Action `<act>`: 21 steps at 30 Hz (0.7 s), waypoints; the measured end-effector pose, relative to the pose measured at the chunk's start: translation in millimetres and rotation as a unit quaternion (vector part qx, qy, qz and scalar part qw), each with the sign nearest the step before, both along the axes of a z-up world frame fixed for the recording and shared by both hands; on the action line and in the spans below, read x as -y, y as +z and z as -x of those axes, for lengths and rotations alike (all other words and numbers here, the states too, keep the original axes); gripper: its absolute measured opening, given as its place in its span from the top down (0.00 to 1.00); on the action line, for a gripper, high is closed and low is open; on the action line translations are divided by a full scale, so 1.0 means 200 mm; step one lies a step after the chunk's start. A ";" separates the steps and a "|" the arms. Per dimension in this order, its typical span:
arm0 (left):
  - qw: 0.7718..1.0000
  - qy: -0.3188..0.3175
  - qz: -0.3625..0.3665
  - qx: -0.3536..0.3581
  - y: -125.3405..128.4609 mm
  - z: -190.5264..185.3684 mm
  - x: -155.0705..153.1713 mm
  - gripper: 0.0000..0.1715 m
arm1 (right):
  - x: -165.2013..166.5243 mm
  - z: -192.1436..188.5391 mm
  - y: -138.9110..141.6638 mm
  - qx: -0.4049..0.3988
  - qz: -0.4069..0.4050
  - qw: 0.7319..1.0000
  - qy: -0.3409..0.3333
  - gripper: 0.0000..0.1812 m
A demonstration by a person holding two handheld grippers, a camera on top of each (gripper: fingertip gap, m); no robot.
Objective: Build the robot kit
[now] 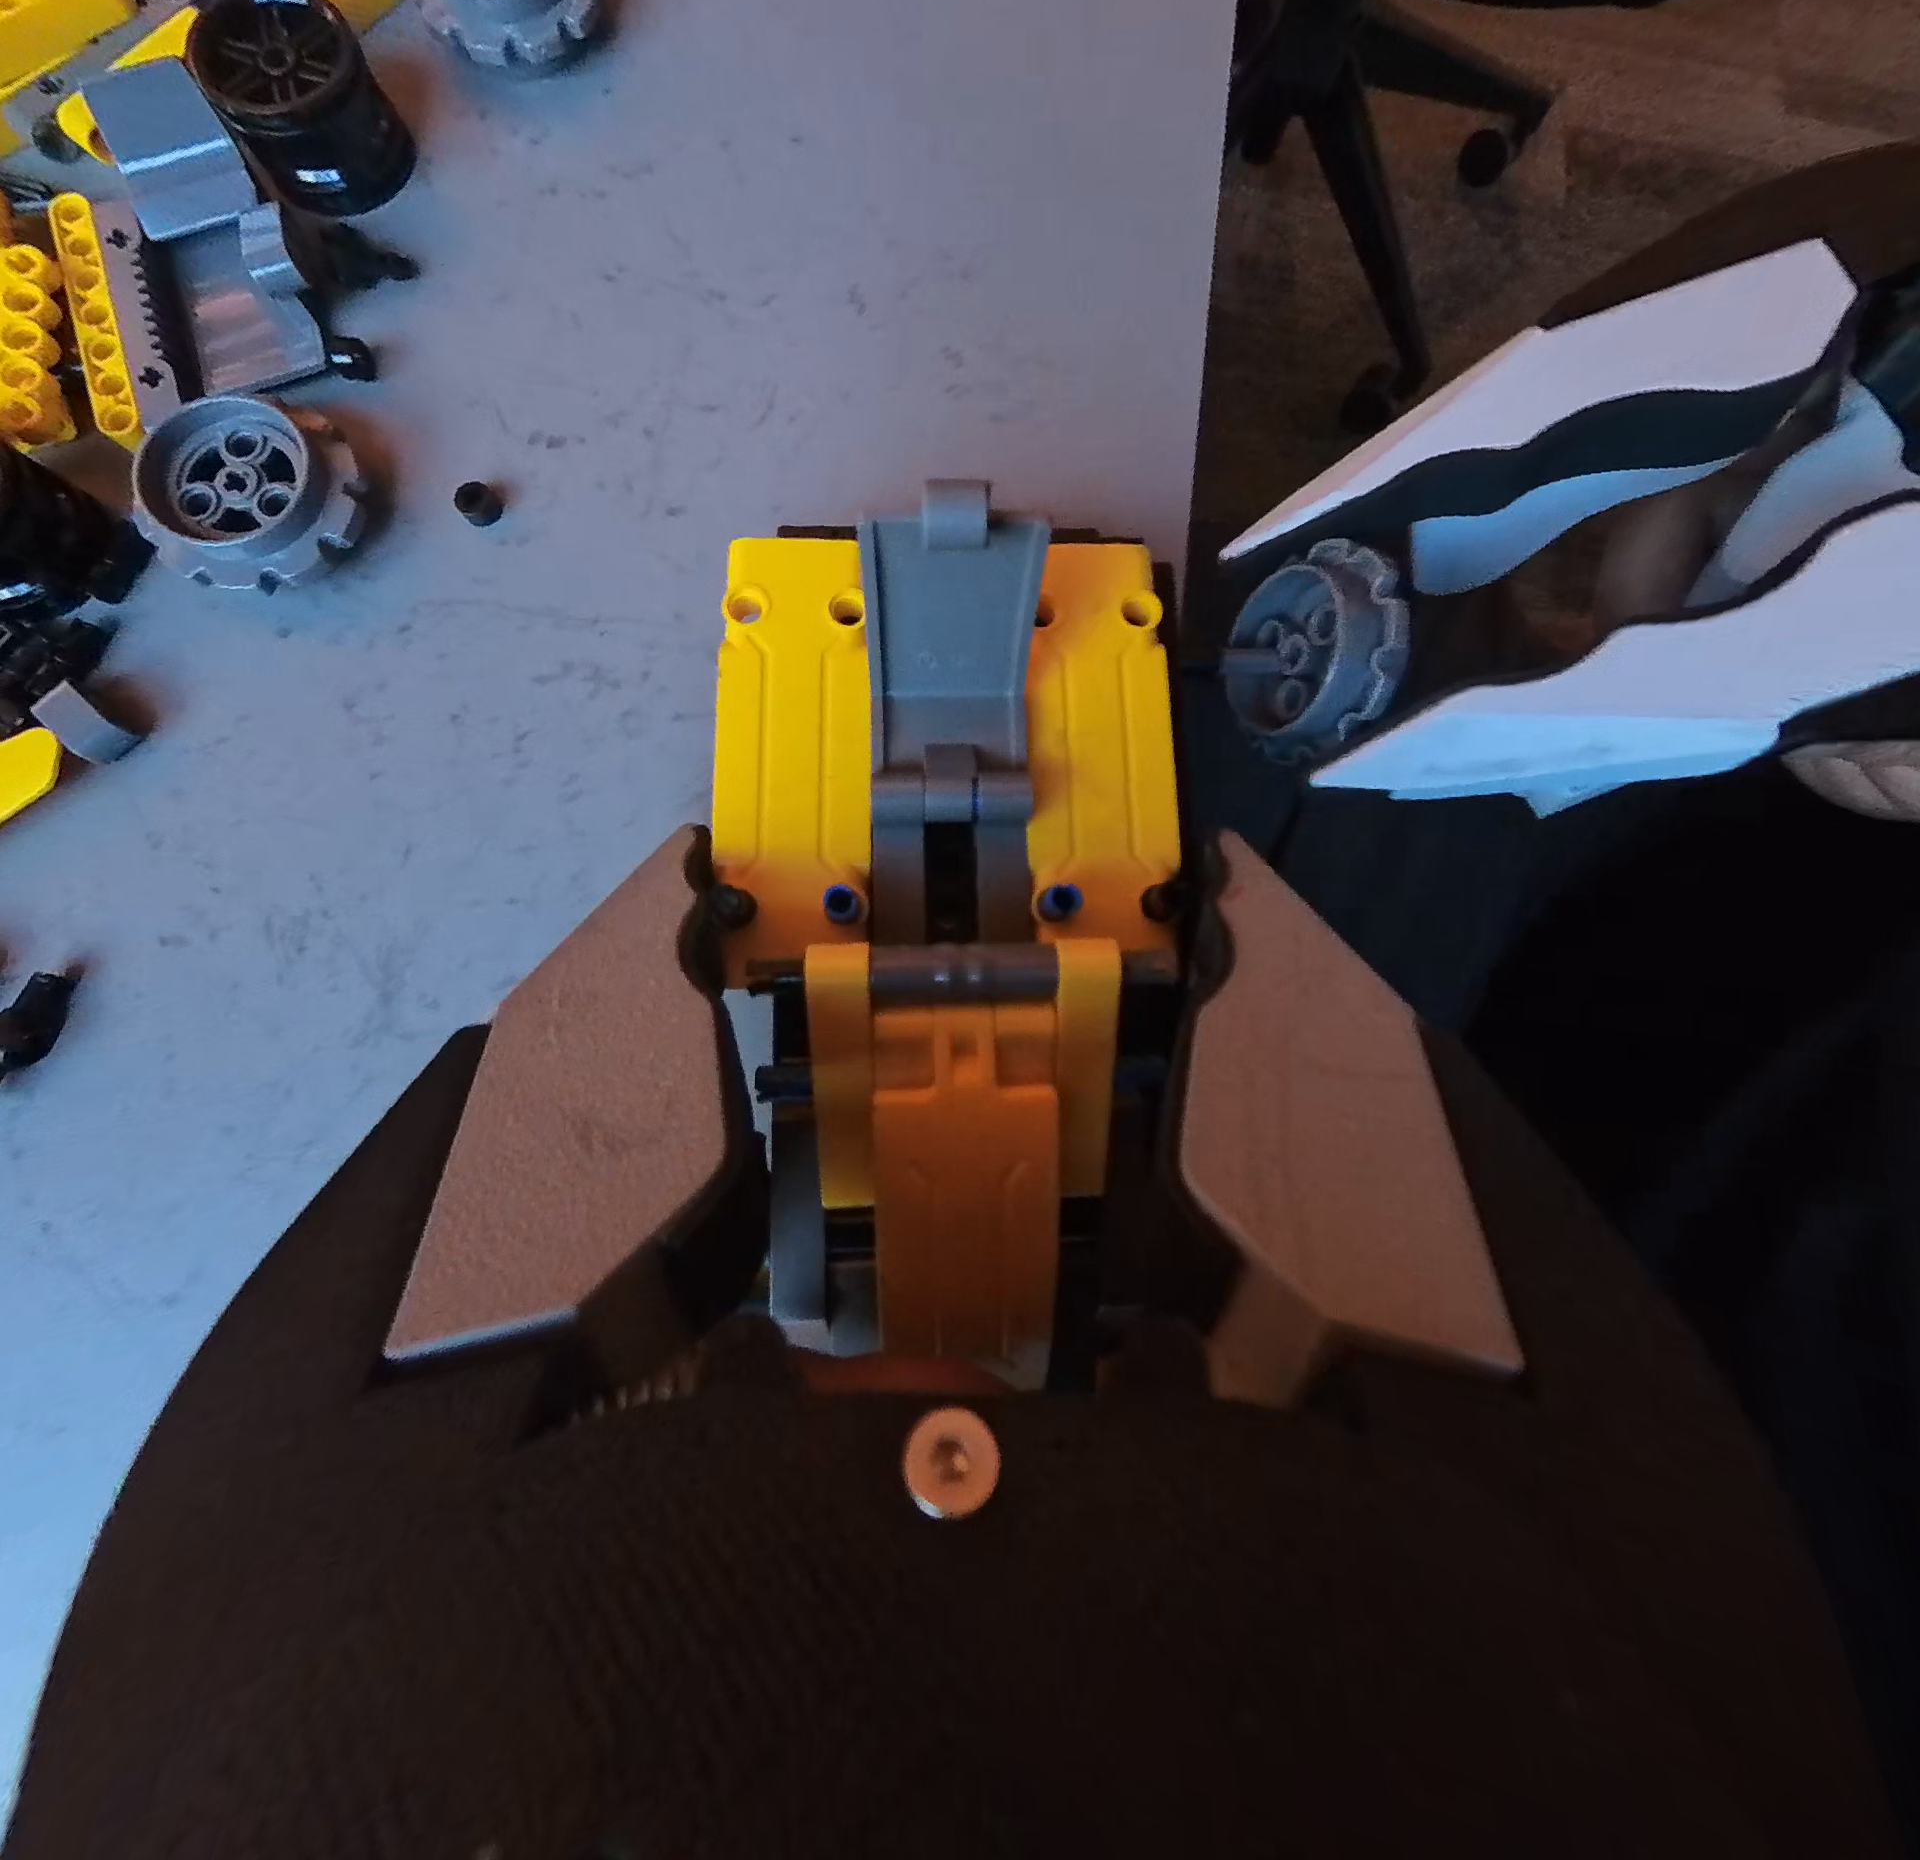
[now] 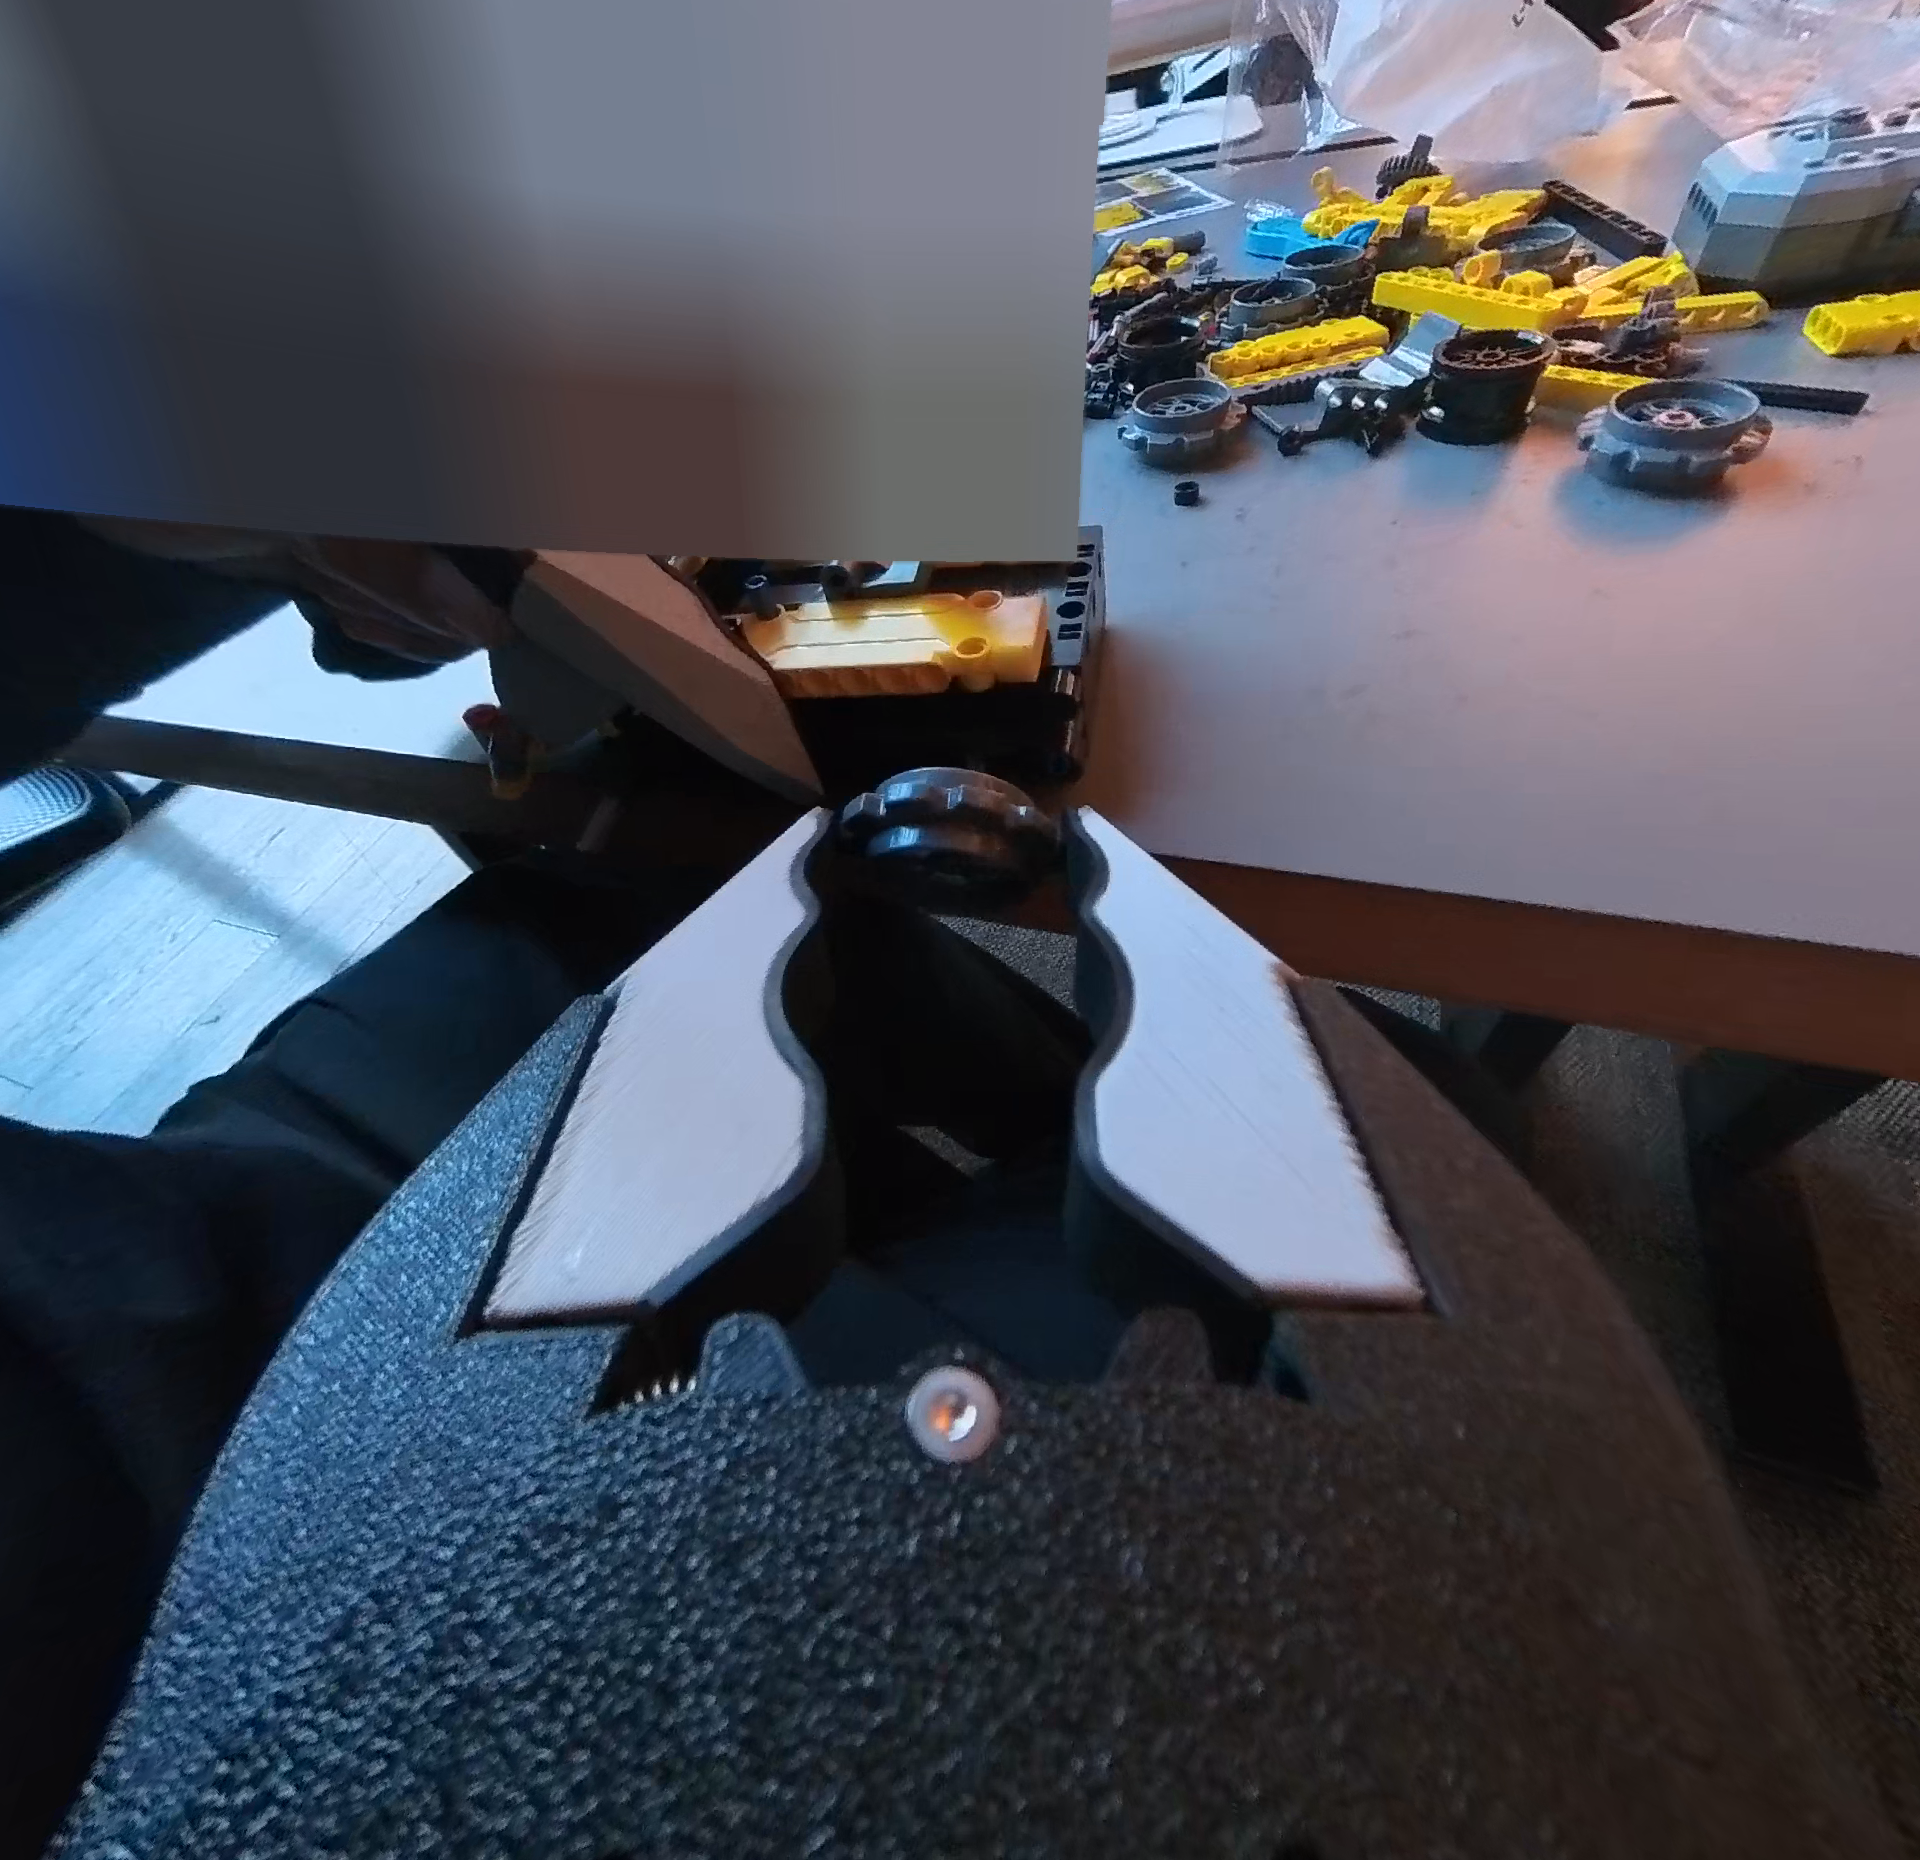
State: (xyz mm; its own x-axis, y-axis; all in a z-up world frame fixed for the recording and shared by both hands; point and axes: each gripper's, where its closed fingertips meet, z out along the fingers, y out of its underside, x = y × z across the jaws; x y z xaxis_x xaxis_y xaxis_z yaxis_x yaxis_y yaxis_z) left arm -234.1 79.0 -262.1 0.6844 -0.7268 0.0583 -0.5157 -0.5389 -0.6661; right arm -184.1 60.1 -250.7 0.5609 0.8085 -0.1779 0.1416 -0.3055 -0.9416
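While our left tongs (image 1: 951, 906) are clenched on the sides of the yellow and grey brick model (image 1: 951, 730), which juts forward over the near corner of the tabletop (image 1: 727, 252), our right tongs (image 2: 948, 839) pinch a grey toothed wheel hub (image 2: 948, 844) by its rim, just beside the model's right flank and off the tabletop edge. In the left wrist view the hub's open face with its ring of holes is turned toward the model's side, near it but apart. To handle this well, we judge that we should keep the left grip steady and square, since the pads (image 1: 717, 917) bite only the rear part of the body and the front hangs free. The hub sits at the very tips of the right tongs, so we should keep its face parallel to the model's side and avoid twisting, or it may slip out. Whether an axle or pin waits on that flank we cannot tell; it is hidden. On the far tabletop lie loose yellow beams (image 2: 1455, 298), spare grey hubs (image 1: 234, 480) and a black tyre (image 1: 301, 96), well apart from both tongs.
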 end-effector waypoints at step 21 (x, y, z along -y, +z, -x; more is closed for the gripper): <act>1.000 0.014 -0.024 0.014 0.02 0.00 -0.01 0.50 | -0.02 0.00 -0.02 0.019 0.019 1.000 -0.004 0.77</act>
